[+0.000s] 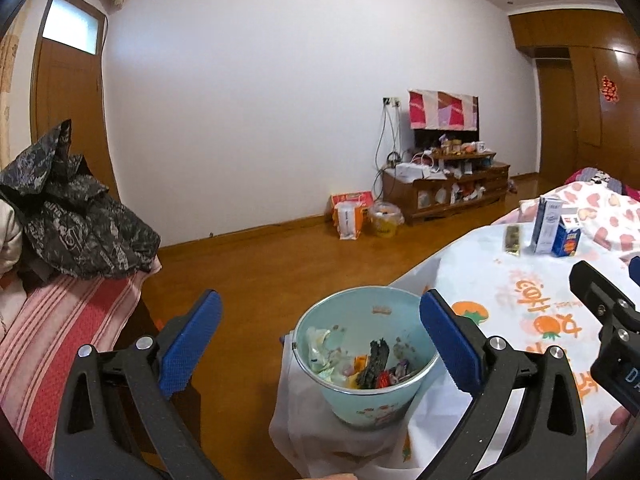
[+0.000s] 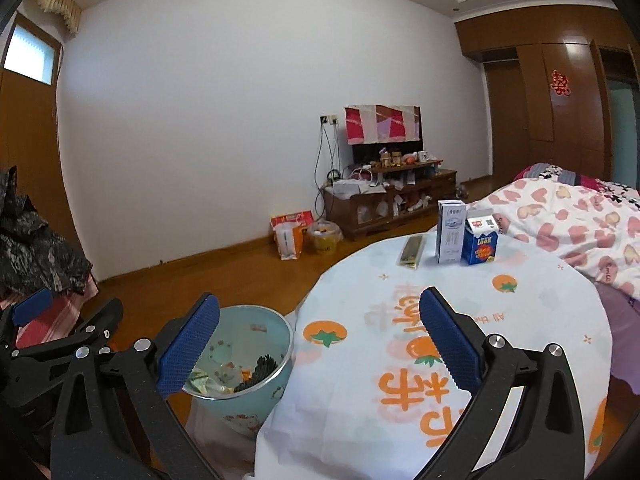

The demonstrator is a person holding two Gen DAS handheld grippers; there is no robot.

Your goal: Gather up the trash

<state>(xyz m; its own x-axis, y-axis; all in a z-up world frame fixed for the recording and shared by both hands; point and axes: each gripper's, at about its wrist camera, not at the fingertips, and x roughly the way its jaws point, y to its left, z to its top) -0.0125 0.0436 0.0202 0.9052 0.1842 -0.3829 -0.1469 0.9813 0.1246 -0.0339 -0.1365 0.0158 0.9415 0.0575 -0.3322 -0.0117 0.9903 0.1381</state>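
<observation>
Here my left gripper [image 1: 320,356] stands wide open with nothing between its blue pads [image 1: 190,340]; low in the centre of its view, framed by the two fingers, sits the pale green trash bucket [image 1: 362,400], already holding crumpled wrappers and a dark scrap; it stands on a white cloth just beside the table's edge. My right gripper [image 2: 320,354] is spread just as wide and holds nothing; its left finger overlaps the bucket's rim at lower left of its own view, and the white tablecloth [image 2: 460,312] printed with oranges fills the space ahead. Toward the upper right of that cloth, well apart from my fingers, stand a tall white carton [image 2: 450,234] and a blue carton [image 2: 480,242], touching side by side; a flat greenish packet [image 2: 412,252] lies near them to the left; behind them spreads a heart-patterned quilt [image 2: 568,224]; a dark jacket [image 1: 76,212] is heaped at left in the left view.
</observation>
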